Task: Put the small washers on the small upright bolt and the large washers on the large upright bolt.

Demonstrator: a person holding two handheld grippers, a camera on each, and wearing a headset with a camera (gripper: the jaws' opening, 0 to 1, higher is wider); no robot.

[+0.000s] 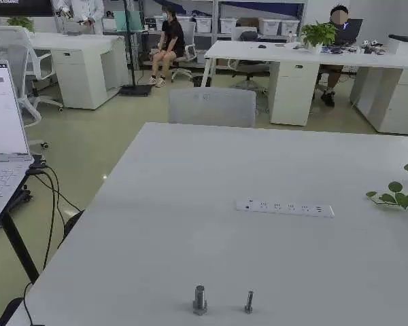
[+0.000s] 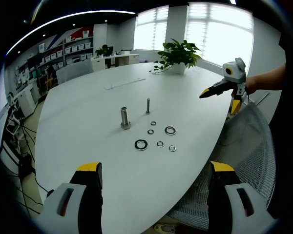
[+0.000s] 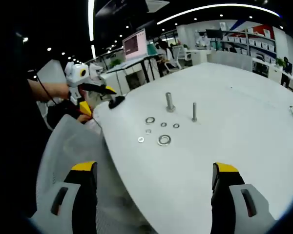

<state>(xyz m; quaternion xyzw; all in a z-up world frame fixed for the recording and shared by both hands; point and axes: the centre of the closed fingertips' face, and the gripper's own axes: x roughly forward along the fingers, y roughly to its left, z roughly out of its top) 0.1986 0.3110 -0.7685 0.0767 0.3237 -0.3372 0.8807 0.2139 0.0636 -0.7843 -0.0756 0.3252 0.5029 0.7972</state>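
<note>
My left gripper (image 2: 155,169) has its fingers (image 2: 85,192) spread wide with nothing between them. They hang over the near edge of the worktop (image 2: 88,107) and touch nothing. The right gripper (image 3: 154,168) is the same: fingers (image 3: 228,187) released, far apart and empty, poised off the worktop's edge above the mesh back of a chair (image 3: 71,146). Each gripper shows small in the other's view, held by a hand (image 2: 251,84) out past the edge. From that side I can't make out its finger gap.

Ahead of both grippers, the washers lie loose and flat on the worktop in a small cluster, none touching a bolt. I count two large washers (image 2: 141,144) and four small washers (image 2: 159,144), though the small ones are so tiny that I barely see their holes. Just beyond the cluster stand the large upright bolt (image 2: 125,118) and the small upright bolt (image 2: 148,106), side by side with a gap between them. Both shafts are bare as far as I can see.

In the head view the two bolts sit right at the bottom edge, which crops the worktop just in front of them. Farther up lies a white power strip (image 1: 284,208). A plant (image 1: 394,195) is cut off by the right edge and a laptop (image 1: 1,129) by the left edge.
</note>
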